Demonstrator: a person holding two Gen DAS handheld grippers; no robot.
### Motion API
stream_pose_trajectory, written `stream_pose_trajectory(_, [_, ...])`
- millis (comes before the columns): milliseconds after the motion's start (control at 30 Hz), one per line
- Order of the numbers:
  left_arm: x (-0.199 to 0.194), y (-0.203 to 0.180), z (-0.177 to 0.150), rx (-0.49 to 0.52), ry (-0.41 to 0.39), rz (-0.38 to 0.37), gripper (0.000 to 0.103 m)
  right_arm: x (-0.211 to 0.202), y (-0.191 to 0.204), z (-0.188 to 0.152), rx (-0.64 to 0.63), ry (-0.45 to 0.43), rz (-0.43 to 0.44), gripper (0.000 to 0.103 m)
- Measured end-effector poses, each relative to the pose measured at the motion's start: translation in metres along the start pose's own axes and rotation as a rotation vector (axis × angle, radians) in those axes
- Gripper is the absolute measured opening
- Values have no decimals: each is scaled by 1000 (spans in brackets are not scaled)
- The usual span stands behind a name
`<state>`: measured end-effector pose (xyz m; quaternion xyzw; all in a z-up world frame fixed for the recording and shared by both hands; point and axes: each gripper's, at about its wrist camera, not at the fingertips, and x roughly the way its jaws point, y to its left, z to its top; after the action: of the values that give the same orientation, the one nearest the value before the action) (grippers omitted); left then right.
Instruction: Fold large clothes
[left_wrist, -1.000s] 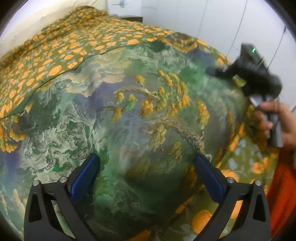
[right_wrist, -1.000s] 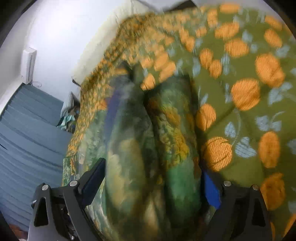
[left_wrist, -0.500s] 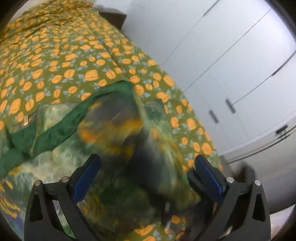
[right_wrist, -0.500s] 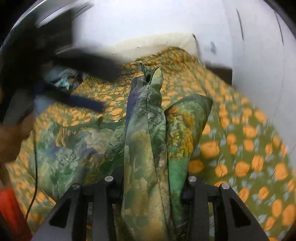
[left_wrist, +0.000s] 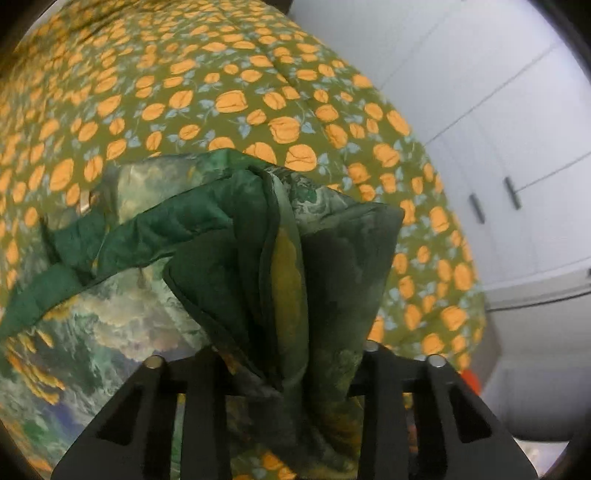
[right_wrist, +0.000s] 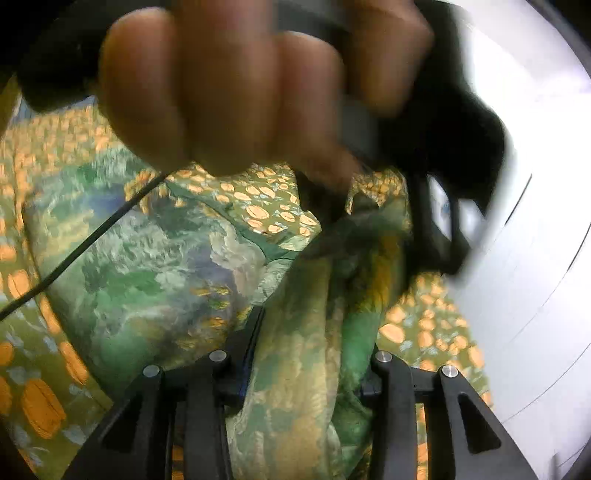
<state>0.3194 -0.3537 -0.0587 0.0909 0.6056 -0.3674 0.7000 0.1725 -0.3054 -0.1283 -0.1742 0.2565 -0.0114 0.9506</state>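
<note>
Nearest to you in the left wrist view, your left gripper (left_wrist: 288, 369) is clamped on a bunched fold of the green patterned garment (left_wrist: 288, 280); the cloth fills the gap between its black fingers (left_wrist: 199, 391) and rises in a thick gather with a dark green hem running up it. In the right wrist view, your right gripper (right_wrist: 306, 354) is likewise closed on a lighter, yellow-green bunch of the same garment (right_wrist: 295, 369), which stands up between the jaws. Just beyond it, the rest of the garment lies spread to the left over the bedspread (right_wrist: 37, 402), olive with orange flowers. A thin black cable (right_wrist: 74, 254) crosses that spread part. Higher and close to the lens, your left hand (right_wrist: 229, 88) appears blurred, wrapped round the handle of the other gripper, whose fingers pinch the top of the raised fold. Farther off in the left view, the bedspread (left_wrist: 229, 103) stretches away, and white wardrobe doors (left_wrist: 517, 110) stand beyond the bed's right edge.
</note>
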Motion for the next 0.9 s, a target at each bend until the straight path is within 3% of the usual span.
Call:
stream_pose_trajectory(33, [-6, 3, -2, 9, -13, 5, 26, -2, -6, 1, 31, -4, 27, 51])
stream_pose_trajectory(100, [-23, 14, -7, 20, -45, 16, 25, -13, -23, 7, 122, -33, 141, 86])
stream_pose_trajectory(200, [-59, 43, -16, 5, -101, -3, 25, -44, -43, 14, 288, -108, 292, 98])
stream_pose_trajectory(300, [-106, 91, -32, -28, -169, -21, 25, -70, -59, 13, 371, -155, 348, 100])
stream_pose_trajectory(500, [-161, 196, -89, -156, -220, -1, 25, -66, -64, 11, 384, -117, 324, 100])
stream_pose_trajectory(733, [-154, 295, -162, -284, -214, 58, 25, -29, -33, 43, 366, -57, 395, 100])
stream_pose_trajectory(900, [-137, 335, -202, -337, -217, 57, 27, 15, 5, 100, 362, 19, 451, 100])
